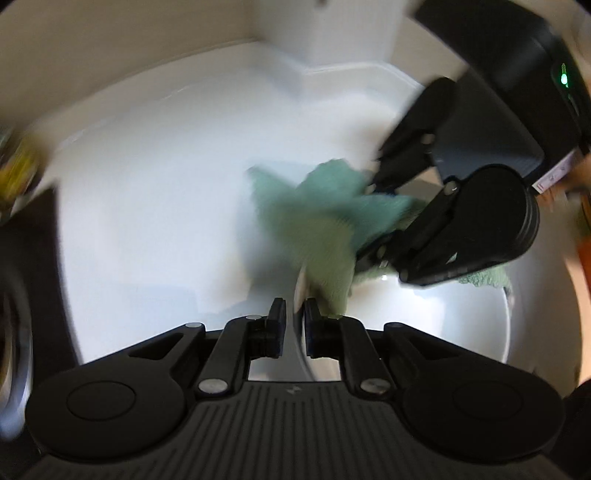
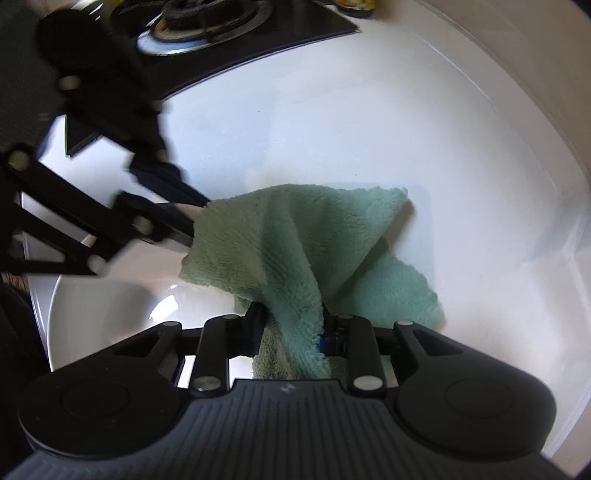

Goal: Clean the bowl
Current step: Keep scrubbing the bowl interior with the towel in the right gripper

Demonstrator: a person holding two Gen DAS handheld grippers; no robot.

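A white bowl (image 1: 443,325) rests on the white counter. My left gripper (image 1: 294,321) is shut on the bowl's rim, which runs between its pads. My right gripper (image 2: 293,328) is shut on a green fluffy cloth (image 2: 295,243) and holds it over the bowl (image 2: 110,310). In the left wrist view the cloth (image 1: 321,221) hangs blurred from the right gripper (image 1: 373,221) above the bowl's rim. In the right wrist view the left gripper (image 2: 192,221) reaches in from the left, its tips partly behind the cloth.
A black gas hob with a burner (image 2: 199,26) lies beyond the bowl, its edge also showing at the left of the left wrist view (image 1: 26,266). The white counter (image 2: 369,110) runs to a wall (image 1: 110,48). A yellow-labelled jar (image 2: 356,5) stands by the hob.
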